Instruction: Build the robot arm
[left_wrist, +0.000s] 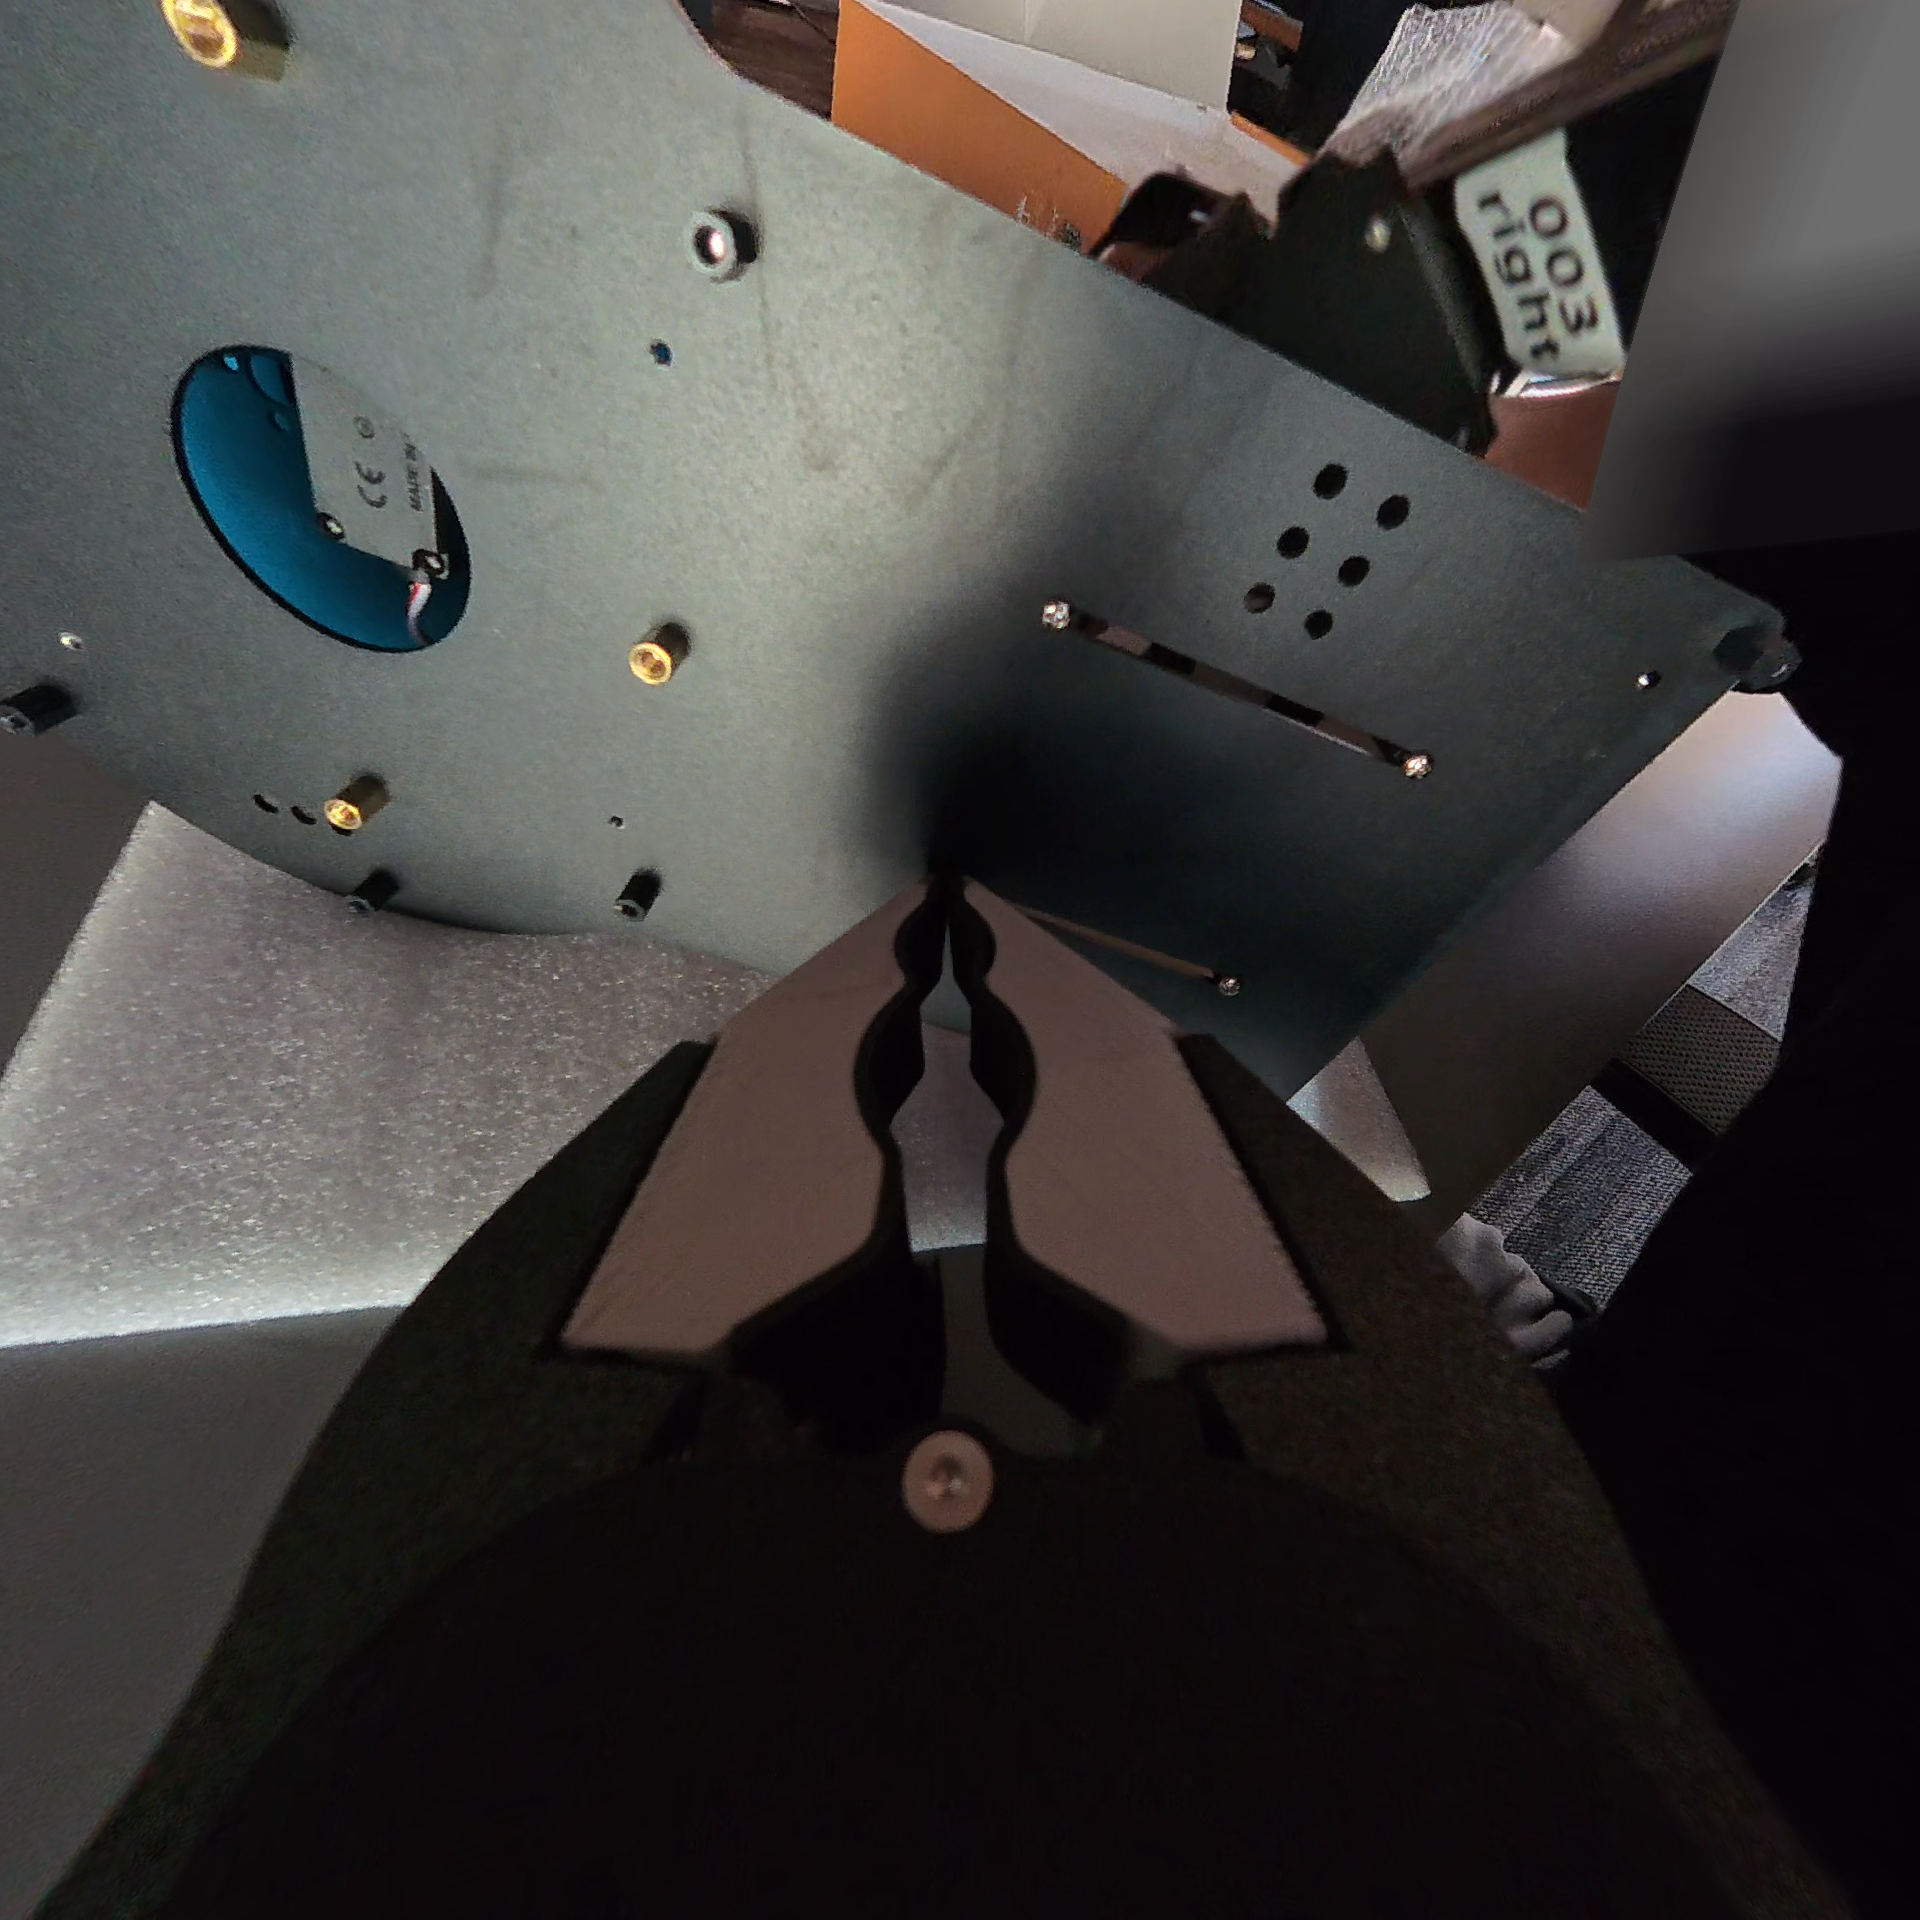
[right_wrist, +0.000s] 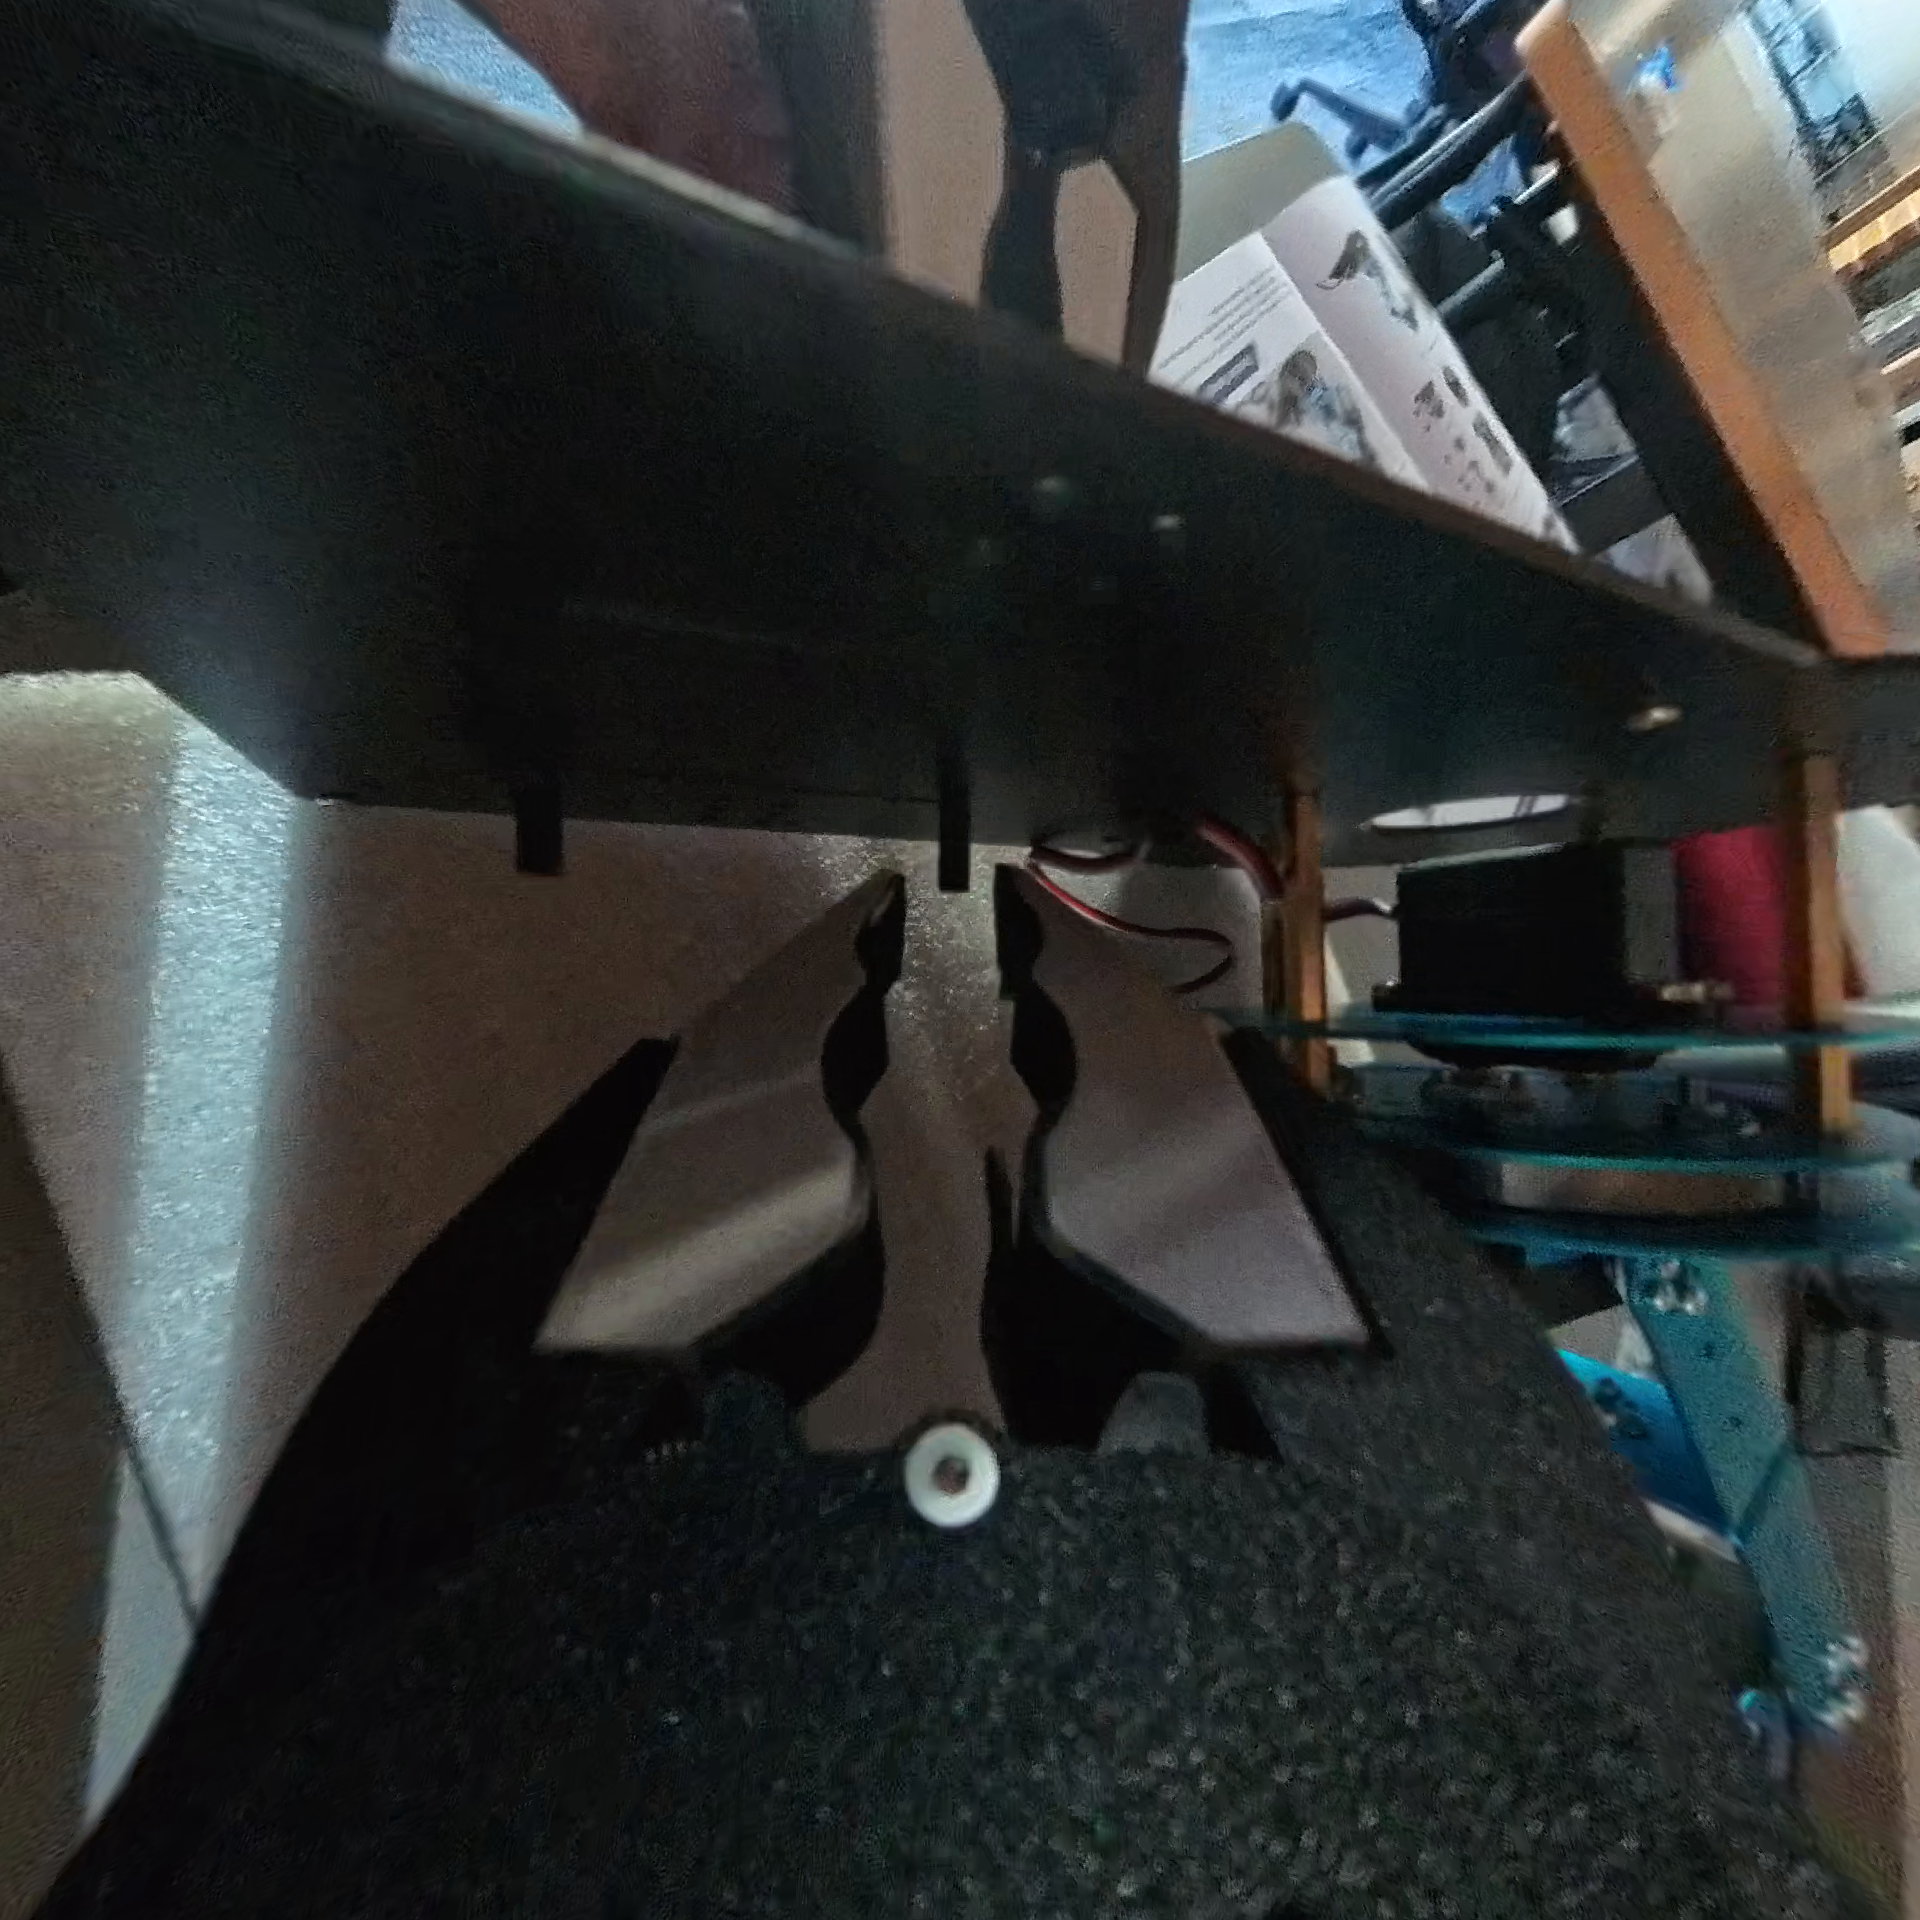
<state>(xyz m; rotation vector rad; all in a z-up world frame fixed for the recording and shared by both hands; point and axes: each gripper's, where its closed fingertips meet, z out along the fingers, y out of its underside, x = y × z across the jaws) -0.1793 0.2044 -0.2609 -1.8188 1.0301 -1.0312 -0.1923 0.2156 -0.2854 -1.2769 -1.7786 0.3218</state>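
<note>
A: In the left wrist view, what has the left tool (left_wrist: 948, 894) got?

B: Its jaws are closed down to a thin line, and they pinch the lower edge of a dark grey plate (left_wrist: 831, 499). The plate is tilted up from a sheet of white foam (left_wrist: 312, 1091). It has a round cut-out (left_wrist: 312, 499) with a blue part behind it, brass standoffs (left_wrist: 655, 657), short black posts, two narrow slots and a group of small holes.

A: How will it handle, you think?

B: I judge it stiff and thin, rather light, with a matte face that should not slip much. The edge is the good place to hold; the standoffs and the wires behind should be left alone. The right tool (left_wrist: 1382, 270) shows at the far upper edge of the plate.

A: And the right wrist view?

B: Here the plate (right_wrist: 623, 520) is seen from below, edge-on. The right tool (right_wrist: 951, 883) has its jaws a little apart, with one black post (right_wrist: 954, 826) hanging just above the gap. It grips nothing that I can see. To the right are red and black wires (right_wrist: 1132, 914), a black motor block (right_wrist: 1527, 925) and blue-green clear discs (right_wrist: 1621, 1039).

A: The surface and the room?

B: Soft foam lies on the table. Behind are a printed paper sheet (right_wrist: 1340, 364), an orange-edged board (right_wrist: 1683, 343) and blue floor.
</note>
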